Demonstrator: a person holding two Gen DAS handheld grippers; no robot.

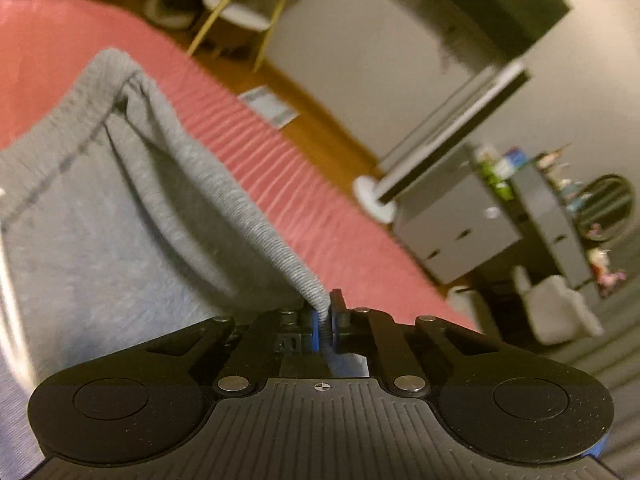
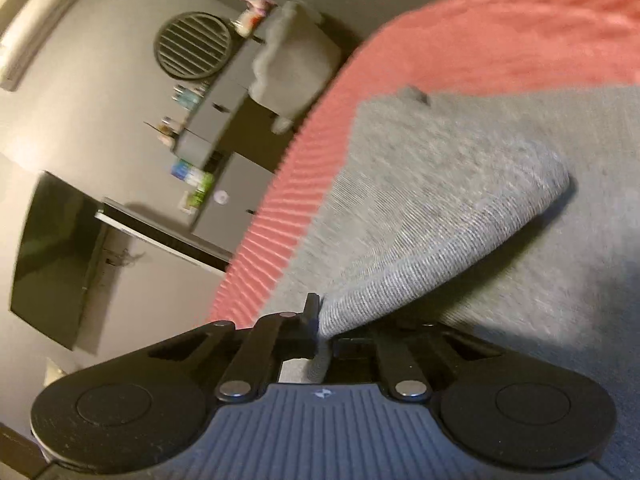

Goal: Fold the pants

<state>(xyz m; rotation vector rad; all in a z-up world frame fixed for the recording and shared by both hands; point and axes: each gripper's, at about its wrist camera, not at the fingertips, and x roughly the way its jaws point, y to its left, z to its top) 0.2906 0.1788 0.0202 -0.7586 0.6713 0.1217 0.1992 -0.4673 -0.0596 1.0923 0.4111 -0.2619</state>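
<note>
Grey sweatpants (image 1: 100,208) lie spread on a red ribbed bedcover (image 1: 280,168). My left gripper (image 1: 326,316) is shut on a ribbed edge of the pants, and the cloth rises from the bed in a taut fold up to its jaws. In the right wrist view the same grey pants (image 2: 460,200) cover the bedcover (image 2: 500,32), and my right gripper (image 2: 322,324) is shut on another ribbed edge, lifted into a rounded flap. The right jaw there is hidden under the cloth.
Beyond the bed's edge stand a grey drawer unit (image 1: 460,232) with small bottles on top, a dark screen (image 2: 52,264) on a stand, a round mirror (image 2: 194,46) and a pale armchair (image 1: 560,304). A wooden floor and a chair with gold legs (image 1: 240,12) lie behind the bed.
</note>
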